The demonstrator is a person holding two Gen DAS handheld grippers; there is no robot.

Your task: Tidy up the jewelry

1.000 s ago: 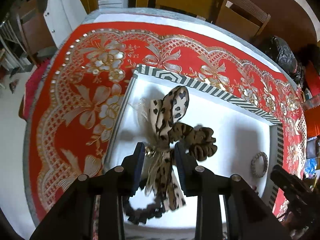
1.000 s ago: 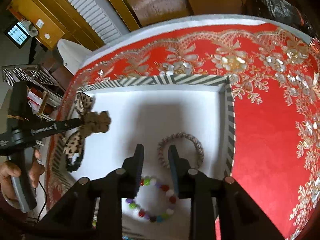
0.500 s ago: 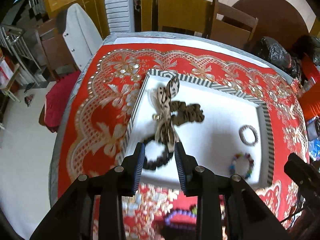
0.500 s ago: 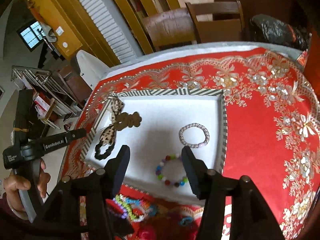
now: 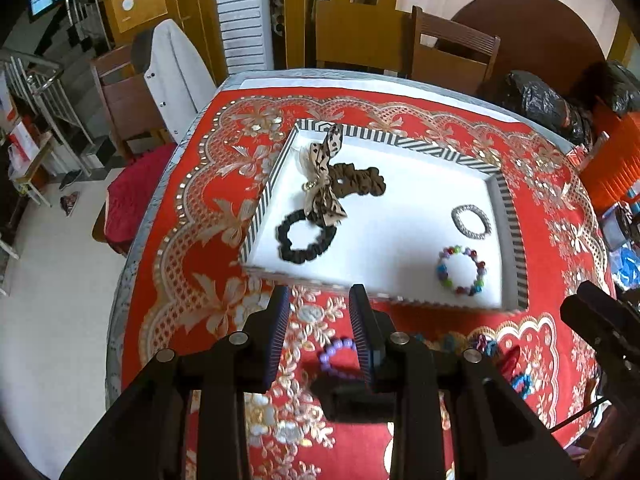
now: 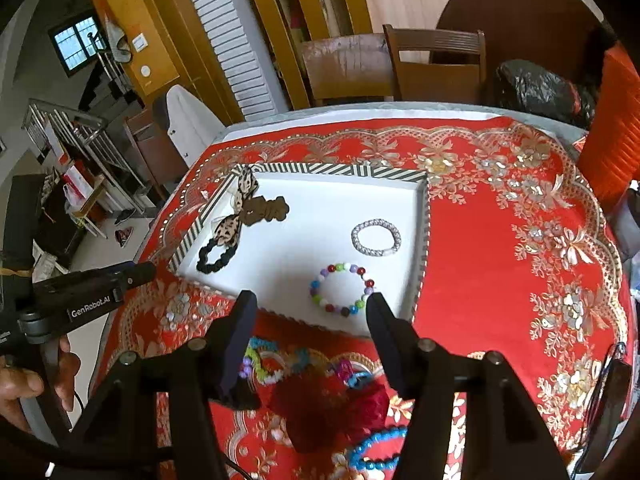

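A: Left hand-held gripper (image 5: 318,312) pulls back, parted and empty; leopard scrunchie (image 5: 324,184) now lies ahead in the tray (image 5: 260,208).
B: Right hand-held gripper (image 6: 310,310) spreads wide over loose bracelets (image 6: 260,358) below; those go next.

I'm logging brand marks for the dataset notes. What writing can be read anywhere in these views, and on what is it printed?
"GenRobot.AI": white print on the side of the left gripper, seen from the right wrist view.
Nothing else is readable: the tray, tablecloth and jewelry carry no text, and wall plates in the background are too small to tell.

striped white tray (image 5: 512,216), leopard bow (image 5: 322,184), black scrunchie (image 5: 306,236), red tablecloth (image 5: 208,216)
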